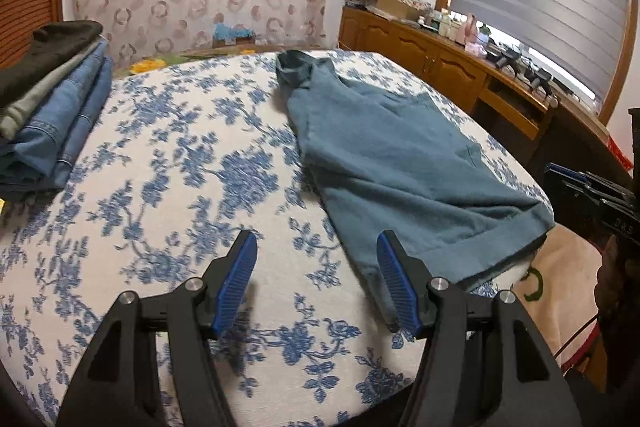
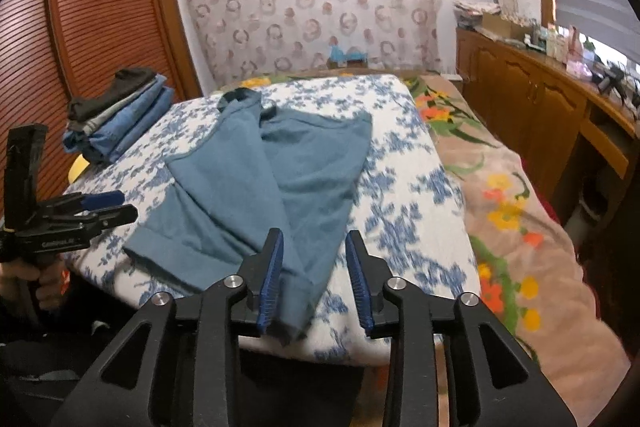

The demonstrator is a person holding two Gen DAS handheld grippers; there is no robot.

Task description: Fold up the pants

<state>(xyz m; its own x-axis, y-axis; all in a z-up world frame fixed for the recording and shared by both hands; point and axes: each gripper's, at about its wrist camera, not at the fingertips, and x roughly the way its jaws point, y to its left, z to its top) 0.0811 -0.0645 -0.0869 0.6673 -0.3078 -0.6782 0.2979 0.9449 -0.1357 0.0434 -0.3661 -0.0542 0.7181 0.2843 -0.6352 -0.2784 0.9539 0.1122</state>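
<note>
Two grippers hang over the near edge of the tabletop (image 1: 168, 155), which wears a white cloth with blue flowers. We see the teal pants (image 2: 256, 187) lying flat on that cloth, the legs folded one over the other and running away from us toward the far side, the hems at the near edge. Our left gripper (image 1: 316, 275) has its jaws standing wide apart with nothing between them – only the printed cloth shows in the gap, and the pants lie just to its right. Our right gripper (image 2: 314, 275) has its jaws parted more narrowly; the near hem of the pants lies below them, and the blue pads do not press on it. At the far left corner of the tabletop sits a stack of folded clothes (image 2: 120, 119) – denim below, grey and black on top – well apart from the pants.
</note>
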